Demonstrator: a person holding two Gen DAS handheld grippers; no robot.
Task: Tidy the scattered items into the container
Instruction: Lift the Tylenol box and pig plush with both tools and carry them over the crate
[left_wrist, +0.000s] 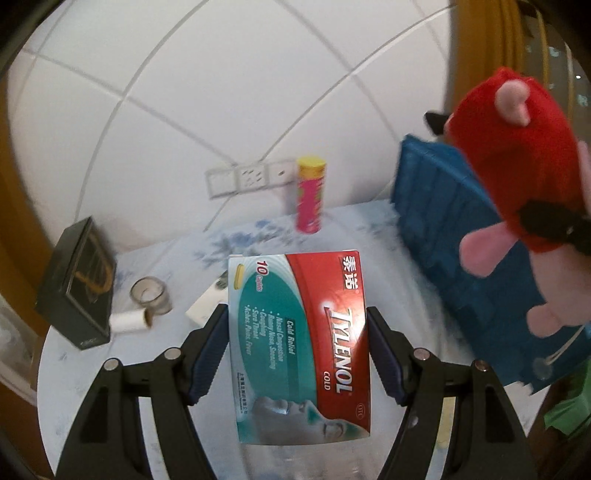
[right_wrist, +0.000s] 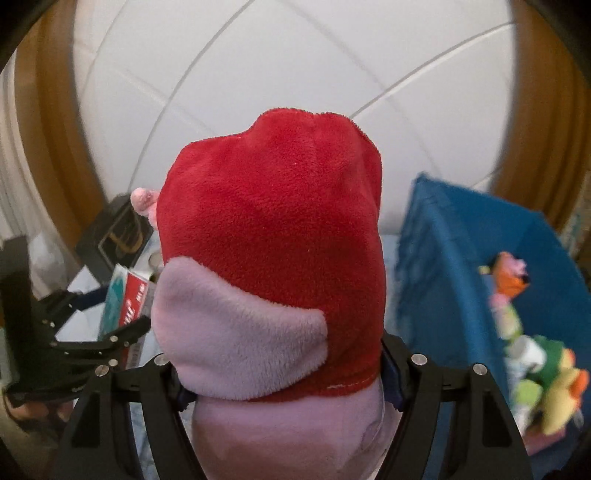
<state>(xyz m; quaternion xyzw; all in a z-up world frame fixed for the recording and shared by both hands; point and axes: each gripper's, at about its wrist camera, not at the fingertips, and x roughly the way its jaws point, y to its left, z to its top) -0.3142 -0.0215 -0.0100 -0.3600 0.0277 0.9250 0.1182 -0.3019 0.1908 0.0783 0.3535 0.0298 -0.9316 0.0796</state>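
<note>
My left gripper (left_wrist: 297, 350) is shut on a Tylenol Cold box (left_wrist: 299, 343), its pads pressing the two long sides, and holds it clear above the table. My right gripper (right_wrist: 282, 376) is shut on a red and pink plush toy (right_wrist: 273, 240), which fills most of the right wrist view. In the left wrist view the plush toy (left_wrist: 517, 166) hangs in the air at the right, above the blue container (left_wrist: 443, 229). The blue container (right_wrist: 461, 277) holds several small plush toys (right_wrist: 535, 350). The left gripper (right_wrist: 85, 332) with the box (right_wrist: 125, 299) shows at the left.
On the round table (left_wrist: 388, 266) with its floral cloth stand a pink and yellow tube (left_wrist: 311, 195), a black box (left_wrist: 77, 284), a small glass jar (left_wrist: 151, 295), a white roll (left_wrist: 127, 321) and a flat white pack (left_wrist: 207, 302). A tiled wall with sockets (left_wrist: 251, 177) is behind.
</note>
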